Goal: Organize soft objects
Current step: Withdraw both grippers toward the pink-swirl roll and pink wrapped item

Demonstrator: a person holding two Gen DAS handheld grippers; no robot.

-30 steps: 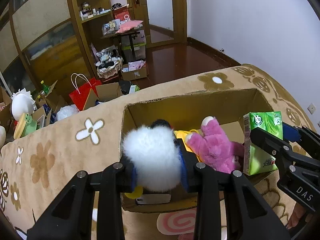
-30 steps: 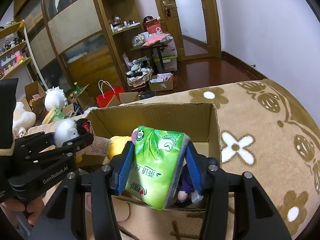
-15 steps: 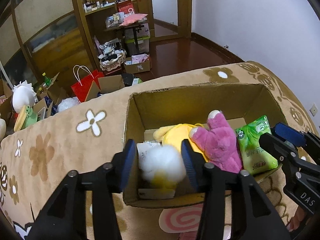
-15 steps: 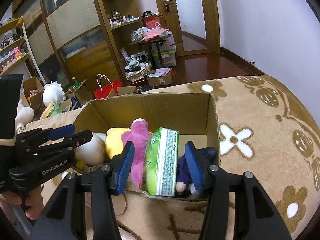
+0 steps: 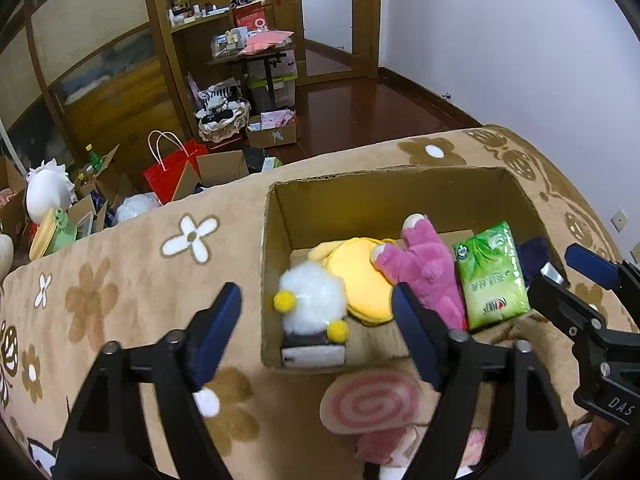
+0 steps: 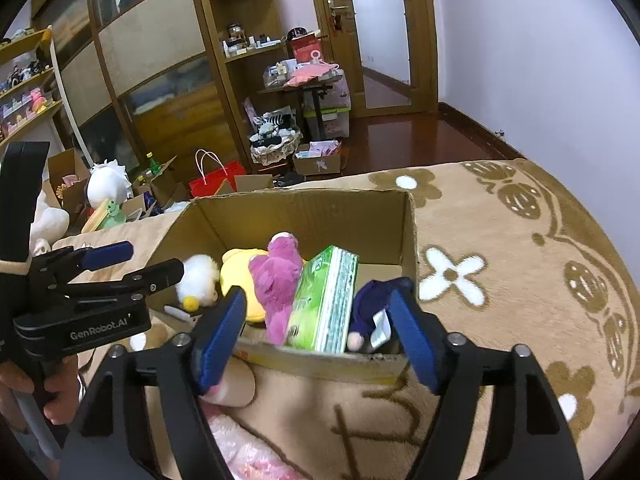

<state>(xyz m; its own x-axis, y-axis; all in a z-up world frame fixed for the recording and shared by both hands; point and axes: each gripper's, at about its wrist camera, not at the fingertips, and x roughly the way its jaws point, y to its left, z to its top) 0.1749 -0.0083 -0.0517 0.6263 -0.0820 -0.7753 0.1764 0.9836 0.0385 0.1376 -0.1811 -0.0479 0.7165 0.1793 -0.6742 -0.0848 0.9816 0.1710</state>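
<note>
An open cardboard box point(image 5: 384, 192) point(image 6: 320, 212) sits on a tan flowered blanket. Inside lie a white fluffy toy with yellow pompoms point(image 5: 310, 304) point(image 6: 198, 278), a yellow plush point(image 5: 360, 276) point(image 6: 240, 276), a pink plush point(image 5: 424, 272) point(image 6: 276, 284), a green tissue pack point(image 5: 492, 276) point(image 6: 326, 300) and a dark blue plush point(image 6: 370, 304). My left gripper point(image 5: 316, 332) is open and empty above the box's near left corner. My right gripper point(image 6: 316, 336) is open and empty above the box's near right edge.
A pink spiral plush point(image 5: 372, 404) lies in front of the box, with more pink plush point(image 6: 240, 452) below it. The blanket point(image 5: 120, 280) spreads left and right point(image 6: 520, 260). Beyond its far edge are a red bag point(image 5: 168, 172), boxes and shelves.
My left gripper opened and dropped the white fluffy toy into the box. My right gripper opened and released the green tissue pack into the box. Both grippers pulled back and opened wider.
</note>
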